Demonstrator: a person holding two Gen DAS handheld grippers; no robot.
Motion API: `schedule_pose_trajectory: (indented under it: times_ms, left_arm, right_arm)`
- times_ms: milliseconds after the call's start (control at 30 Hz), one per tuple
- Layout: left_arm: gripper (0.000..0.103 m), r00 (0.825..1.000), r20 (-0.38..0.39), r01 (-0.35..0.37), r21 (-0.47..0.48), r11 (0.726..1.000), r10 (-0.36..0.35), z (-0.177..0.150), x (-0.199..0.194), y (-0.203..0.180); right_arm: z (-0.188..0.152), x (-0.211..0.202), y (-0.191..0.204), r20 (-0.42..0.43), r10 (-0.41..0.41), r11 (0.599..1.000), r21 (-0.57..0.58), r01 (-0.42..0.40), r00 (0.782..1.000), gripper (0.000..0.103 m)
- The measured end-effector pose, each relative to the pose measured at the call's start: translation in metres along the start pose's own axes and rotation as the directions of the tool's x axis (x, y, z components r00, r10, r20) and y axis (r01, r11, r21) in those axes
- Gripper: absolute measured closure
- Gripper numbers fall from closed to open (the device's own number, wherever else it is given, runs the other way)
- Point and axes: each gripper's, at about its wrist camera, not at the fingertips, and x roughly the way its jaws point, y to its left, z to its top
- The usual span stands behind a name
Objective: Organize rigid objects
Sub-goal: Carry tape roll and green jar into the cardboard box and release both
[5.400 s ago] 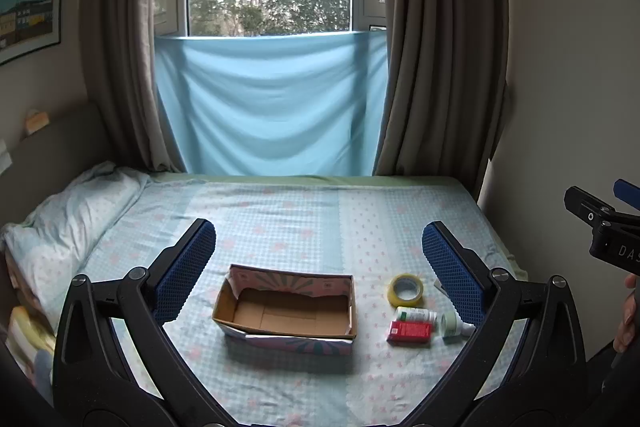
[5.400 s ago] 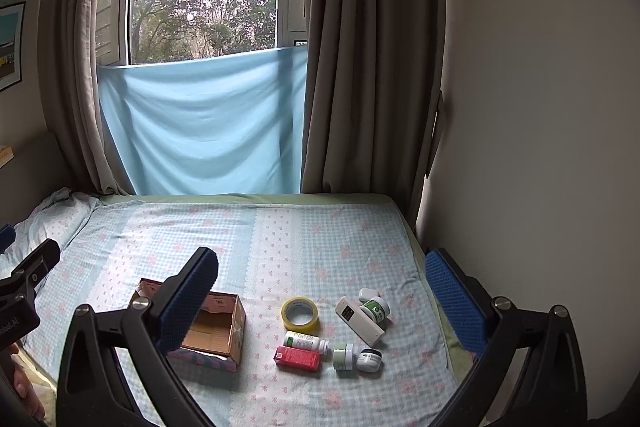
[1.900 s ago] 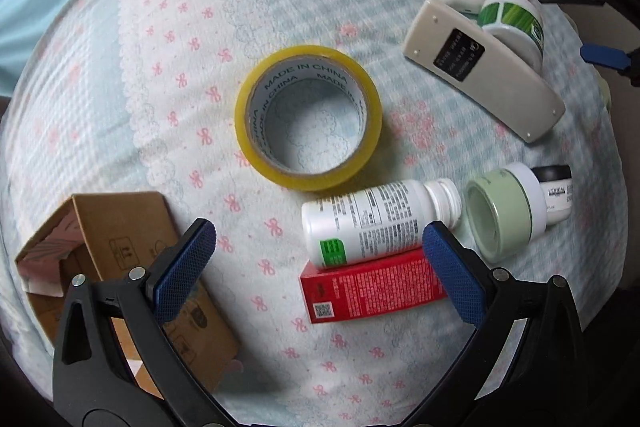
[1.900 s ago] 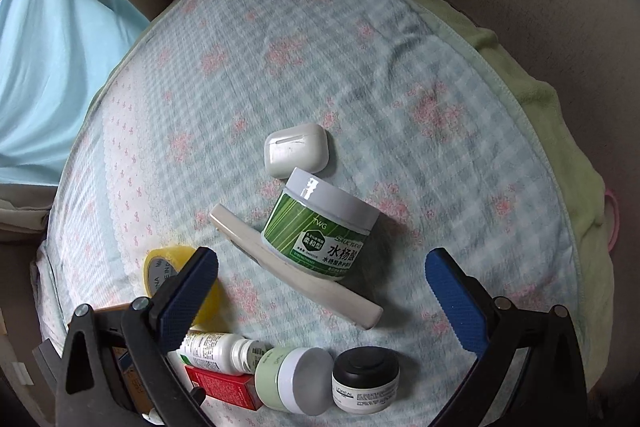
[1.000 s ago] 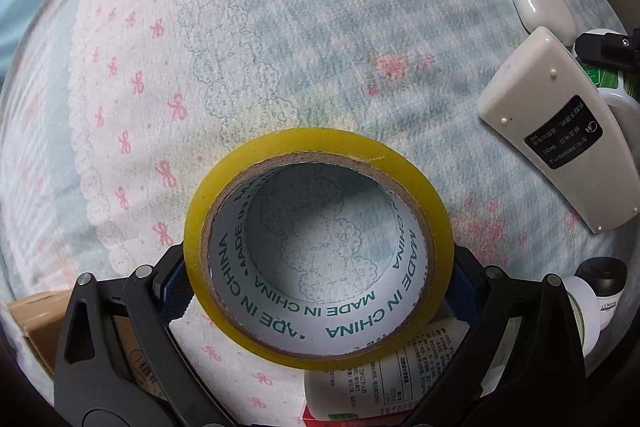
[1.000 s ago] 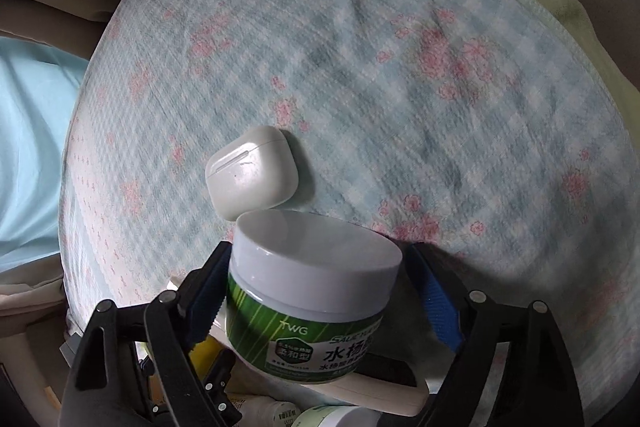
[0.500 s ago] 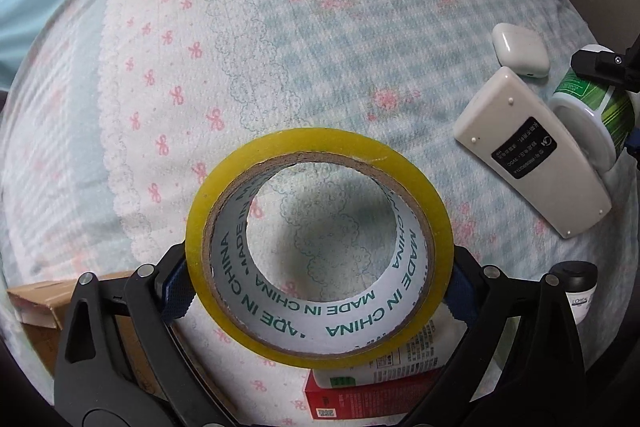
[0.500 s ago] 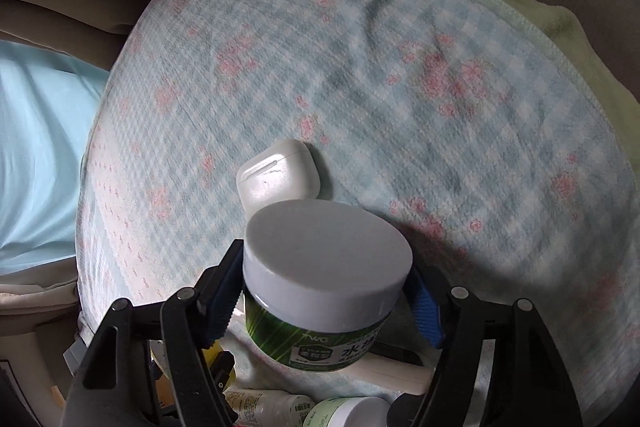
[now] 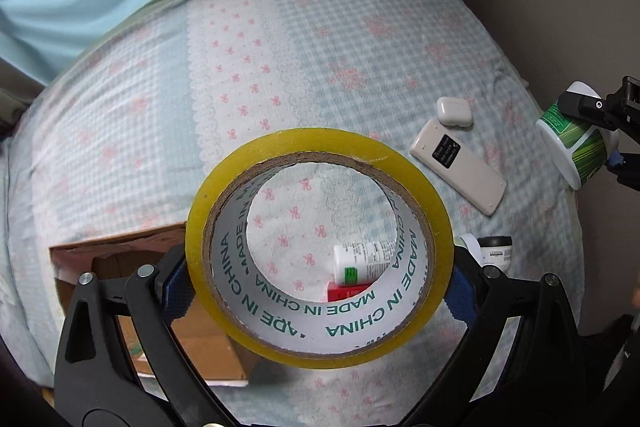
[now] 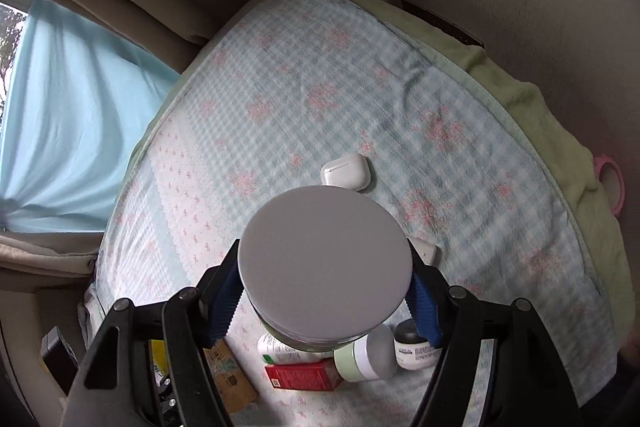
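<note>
Left gripper (image 9: 320,287) clamped on yellow tape roll (image 9: 320,347), held above bed (image 9: 280,67) beside open cardboard box (image 9: 120,267), right gripper (image 10: 326,301) clamped on green jar (image 10: 324,263), lifted over remote (image 9: 456,167), earbud case (image 10: 346,171), small bottles and red box (image 10: 302,375)

"MADE IN CHINA" ran in green capitals, repeated, around the inner core of the yellow tape roll (image 9: 320,247) at the centre of the left wrist view. At lower right, the small black-lidded jar (image 9: 496,251) bore "L'ORÉAL". Print on the white bottle (image 9: 362,263) and the remote's black label (image 9: 447,151) was too small to read.
</note>
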Motion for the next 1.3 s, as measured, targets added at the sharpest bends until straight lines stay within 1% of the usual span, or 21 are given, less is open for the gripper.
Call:
schedule_pose_trajectory:
  times_ms: [133,300,433,533,600,700,767,867,967,1133,1300]
  left_arm:
    - [0.006,0.999,0.036,0.001,-0.039,0.999,0.001,-0.026,-0.054,0.036]
    - [0.006,0.996,0.081,-0.021,-0.063,0.998,0.026,-0.058,-0.108,0.091]
    - [0.006,0.994,0.112,-0.006,-0.086,0.996,0.015,-0.085,-0.141,0.142]
    - [0.006,0.991,0.132,-0.024,-0.079,0.997,0.034,-0.107,-0.15,0.181]
    - [0.006,0.992,0.121,-0.03,-0.102,0.994,0.043,-0.122,-0.149,0.209]
    - [0.006,0.994,0.097,-0.027,-0.134,0.991,0.04,-0.144,-0.144,0.249]
    - [0.006,0.996,0.079,-0.04,-0.14,0.989,0.051,-0.156,-0.137,0.271]
    - [0.006,0.998,0.044,-0.029,-0.156,0.987,0.037,-0.167,-0.121,0.3]
    - [0.006,1.0,0.001,-0.024,-0.153,0.988,0.024,-0.168,-0.099,0.321]
    - [0.006,0.998,-0.068,-0.022,-0.12,0.993,0.014,-0.161,-0.057,0.338]
    - [0.006,0.99,-0.138,-0.018,-0.092,0.996,0.005,-0.152,-0.006,0.345]
  right_arm:
    - [-0.03,-0.042,0.031,-0.001,0.022,0.996,-0.091,-0.021,1.0,0.035]
    - [-0.073,-0.072,0.085,-0.044,0.079,0.978,-0.192,-0.086,0.996,0.035]
    - [-0.116,-0.083,0.134,-0.068,0.098,0.963,-0.246,-0.112,0.993,0.035]
    - [-0.149,-0.077,0.173,-0.096,0.113,0.943,-0.304,-0.138,0.989,0.035]
    - [-0.17,-0.068,0.199,-0.109,0.107,0.93,-0.34,-0.138,0.988,0.035]
    - [-0.202,-0.05,0.231,-0.15,0.115,0.917,-0.363,-0.163,0.982,0.035]
    - [-0.222,-0.035,0.251,-0.168,0.096,0.903,-0.4,-0.157,0.981,0.035]
    - [-0.248,-0.012,0.275,-0.187,0.063,0.883,-0.447,-0.142,0.98,0.035]
    - [-0.271,0.009,0.295,-0.195,0.049,0.866,-0.481,-0.138,0.98,0.035]
    - [-0.287,0.05,0.32,-0.164,-0.027,0.819,-0.57,-0.072,0.986,0.035]
    - [-0.288,0.101,0.331,-0.166,-0.107,0.775,-0.631,-0.022,0.98,0.035]
